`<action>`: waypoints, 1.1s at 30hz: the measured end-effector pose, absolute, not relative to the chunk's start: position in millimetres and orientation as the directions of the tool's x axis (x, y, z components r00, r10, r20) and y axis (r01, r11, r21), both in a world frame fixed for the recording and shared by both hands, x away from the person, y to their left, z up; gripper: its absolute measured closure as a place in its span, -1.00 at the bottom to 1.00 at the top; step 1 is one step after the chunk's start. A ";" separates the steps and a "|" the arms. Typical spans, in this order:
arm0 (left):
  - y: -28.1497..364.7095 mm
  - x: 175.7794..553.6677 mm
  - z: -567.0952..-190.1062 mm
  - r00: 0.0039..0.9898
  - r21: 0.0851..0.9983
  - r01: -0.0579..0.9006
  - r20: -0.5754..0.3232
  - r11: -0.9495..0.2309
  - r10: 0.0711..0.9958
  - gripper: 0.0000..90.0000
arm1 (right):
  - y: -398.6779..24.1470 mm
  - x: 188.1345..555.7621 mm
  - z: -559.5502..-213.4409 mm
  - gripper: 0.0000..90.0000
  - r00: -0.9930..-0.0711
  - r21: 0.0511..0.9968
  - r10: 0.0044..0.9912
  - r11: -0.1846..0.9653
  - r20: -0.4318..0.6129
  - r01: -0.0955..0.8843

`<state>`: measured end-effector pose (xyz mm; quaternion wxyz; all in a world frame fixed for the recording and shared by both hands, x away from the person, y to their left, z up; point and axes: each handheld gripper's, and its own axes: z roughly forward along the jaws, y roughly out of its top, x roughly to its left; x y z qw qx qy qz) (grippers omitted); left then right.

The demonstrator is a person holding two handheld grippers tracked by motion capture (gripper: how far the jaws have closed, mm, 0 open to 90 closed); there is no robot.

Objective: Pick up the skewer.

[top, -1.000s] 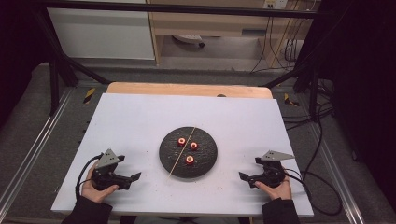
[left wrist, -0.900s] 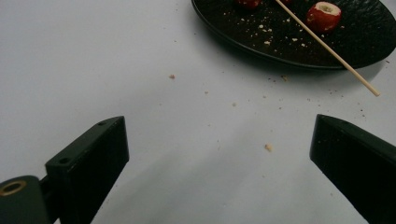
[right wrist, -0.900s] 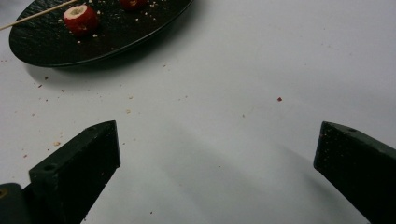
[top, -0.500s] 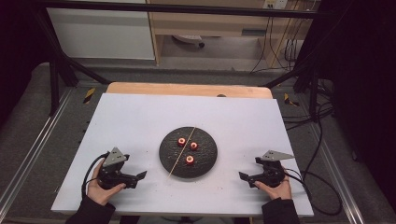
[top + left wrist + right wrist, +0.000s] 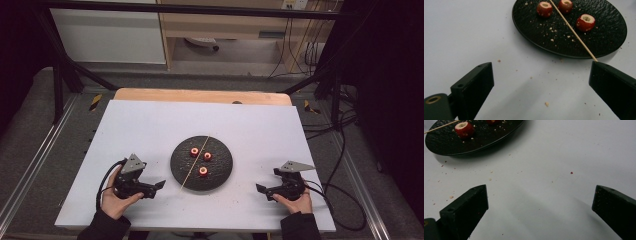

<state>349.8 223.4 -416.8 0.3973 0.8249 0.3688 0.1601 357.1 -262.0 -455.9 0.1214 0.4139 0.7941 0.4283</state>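
A white table (image 5: 150, 130) takes up most of the high view, its wooden far edge showing beyond the white top. Near the middle of it sits a round black plate (image 5: 220, 172) with a rough, pebbled surface. At the near left corner a person's left hand (image 5: 112, 200) holds the left gripper (image 5: 156, 188), which points toward the plate and lies just beside its near left rim. At the near right the right hand (image 5: 295, 202) holds the right gripper (image 5: 263, 190), also aimed inward but farther from the plate.

In the left gripper view the jaws stand wide apart with nothing between them but bare table; the right gripper view shows the same, jaws spread wide and empty.

A thin wooden skewer (image 5: 196, 161) lies across the plate, its near end overhanging the rim and, in the left gripper view, reaching close to one jaw; whether it touches is hard to tell. Three small red pieces of fruit (image 5: 203, 171), each with a pale hollowed centre, rest on the plate, one left of the skewer and two right of it. Crumbs (image 5: 552, 31) speckle the plate and the table nearby.
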 end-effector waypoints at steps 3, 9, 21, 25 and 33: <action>217.6 351.4 -412.8 0.679 0.776 0.474 -0.020 -0.417 0.734 -0.87 | -261.9 357.1 -456.0 -0.97 -0.627 0.779 0.762 0.291 0.162 0.555; 204.4 353.4 -407.4 0.685 0.767 0.469 -0.003 -0.438 0.728 -0.86 | -262.1 356.4 -455.4 -0.98 -0.623 0.778 0.764 0.287 0.165 0.559; 176.6 363.9 -399.8 0.694 0.745 0.481 0.000 -0.463 0.720 -0.84 | -262.0 356.7 -455.6 -0.97 -0.625 0.779 0.763 0.289 0.165 0.557; 168.1 368.7 -398.9 0.694 0.735 0.490 -0.003 -0.469 0.720 -0.83 | -262.0 357.0 -455.8 -0.97 -0.627 0.778 0.762 0.291 0.163 0.556; 150.5 377.6 -397.8 0.689 0.711 0.515 -0.011 -0.479 0.725 -0.76 | -262.0 357.1 -455.9 -0.97 -0.627 0.776 0.762 0.294 0.163 0.558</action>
